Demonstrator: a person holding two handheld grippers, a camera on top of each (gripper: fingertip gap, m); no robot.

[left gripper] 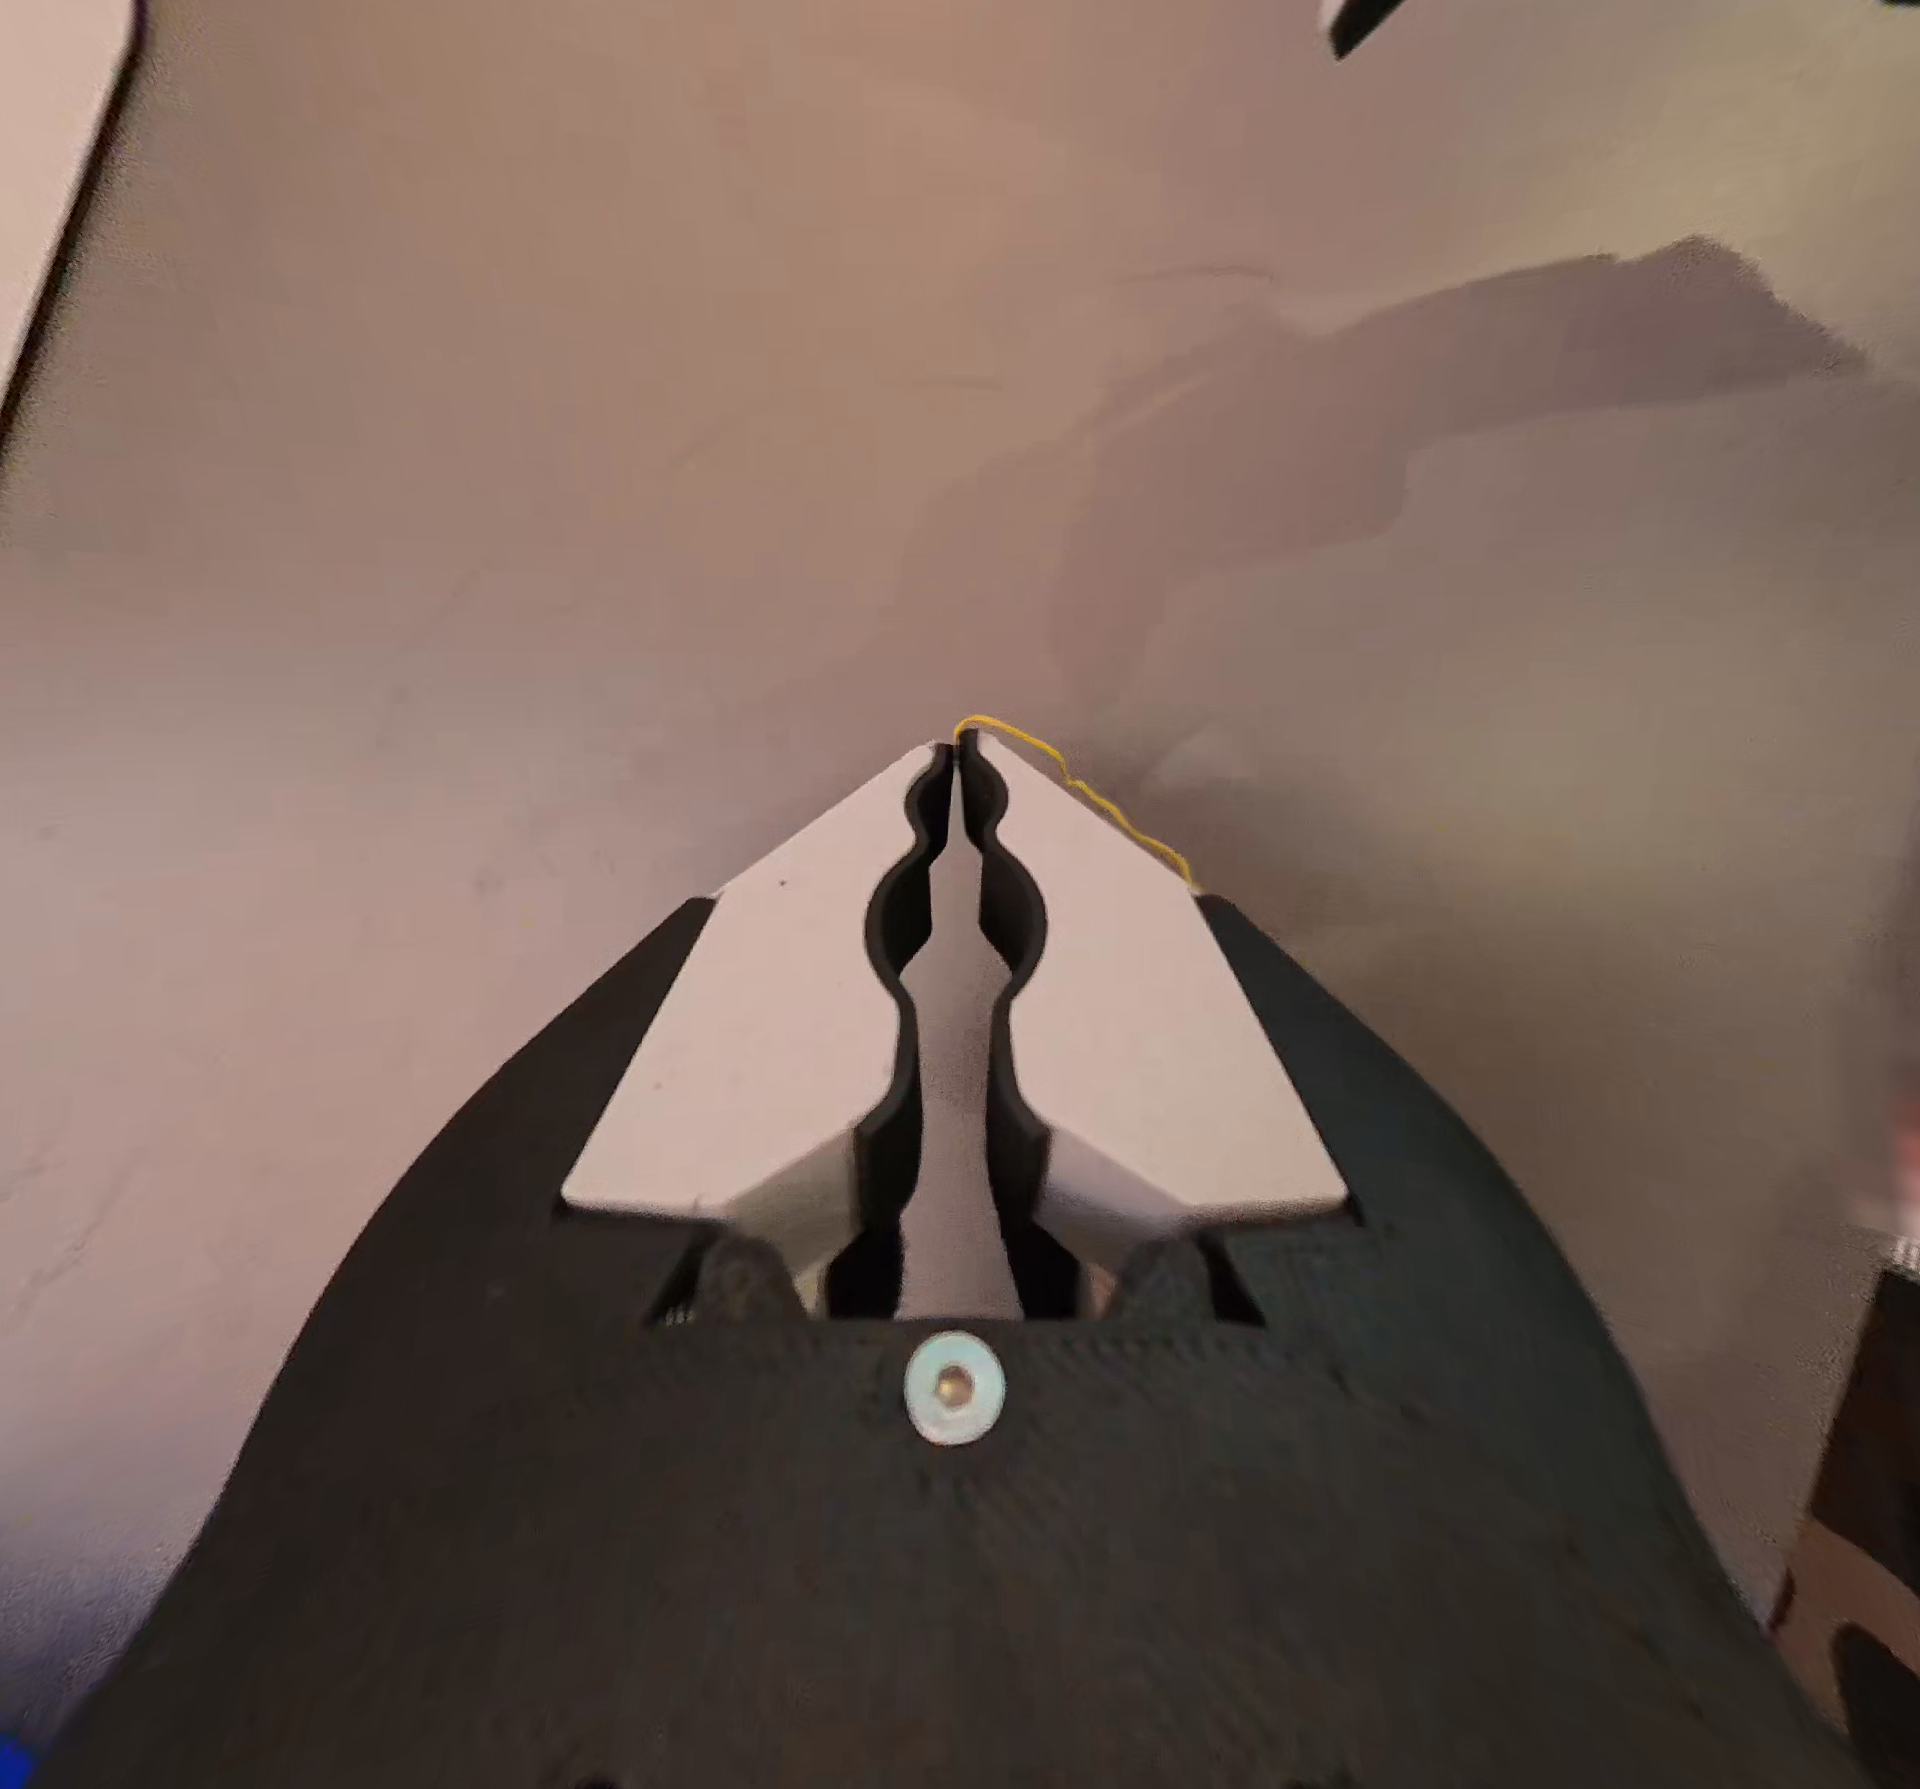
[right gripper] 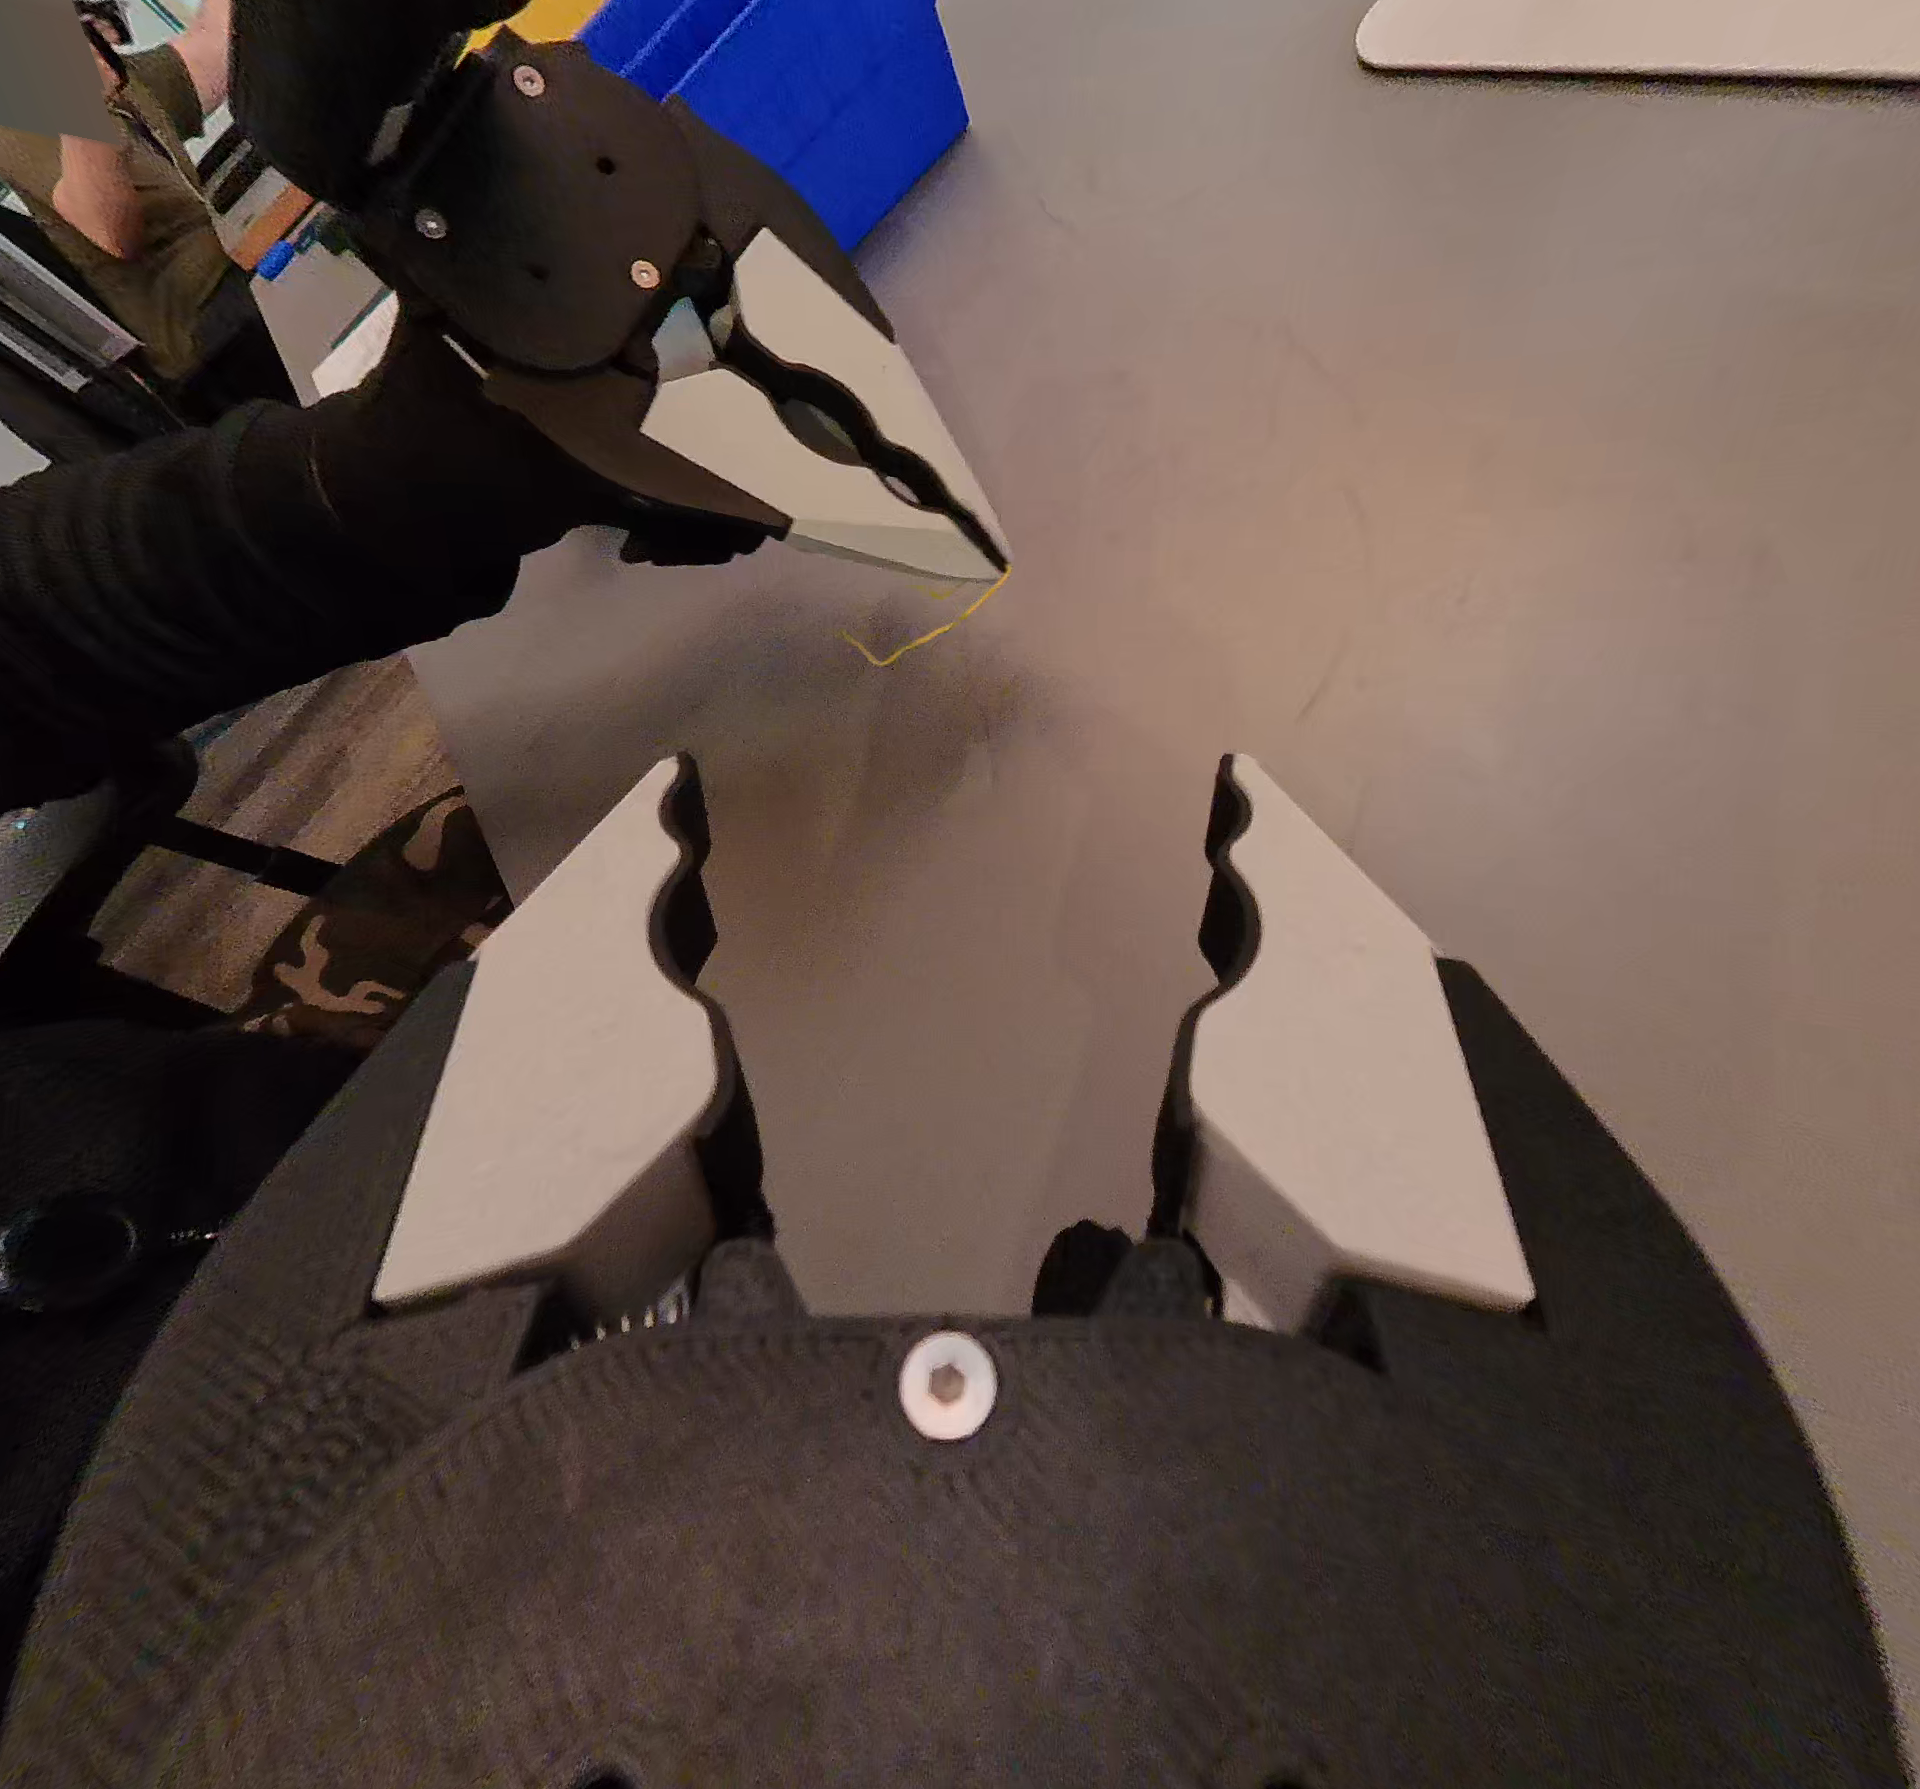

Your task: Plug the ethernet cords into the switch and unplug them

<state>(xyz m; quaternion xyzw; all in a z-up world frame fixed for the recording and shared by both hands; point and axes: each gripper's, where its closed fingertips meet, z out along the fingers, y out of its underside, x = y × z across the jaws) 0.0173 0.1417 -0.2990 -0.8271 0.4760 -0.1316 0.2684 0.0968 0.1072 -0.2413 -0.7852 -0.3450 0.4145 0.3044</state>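
no ethernet cords or switch showed in either view; the left gripper [right gripper: 1000, 567], pressed together mid-frame, pinched a yellow thread [right gripper: 914, 636] above the grey table [right gripper: 1455, 596]. the right gripper [right gripper: 956, 773] stood spread; plugging seemingly awaited locating a cord.

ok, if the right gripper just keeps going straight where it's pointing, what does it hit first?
Probably the bare table. The open right gripper aims just right of the left gripper and its yellow thread; depth unclear.

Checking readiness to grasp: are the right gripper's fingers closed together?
No, the right gripper stands open, a wide gap of bare table showing between its fingers.
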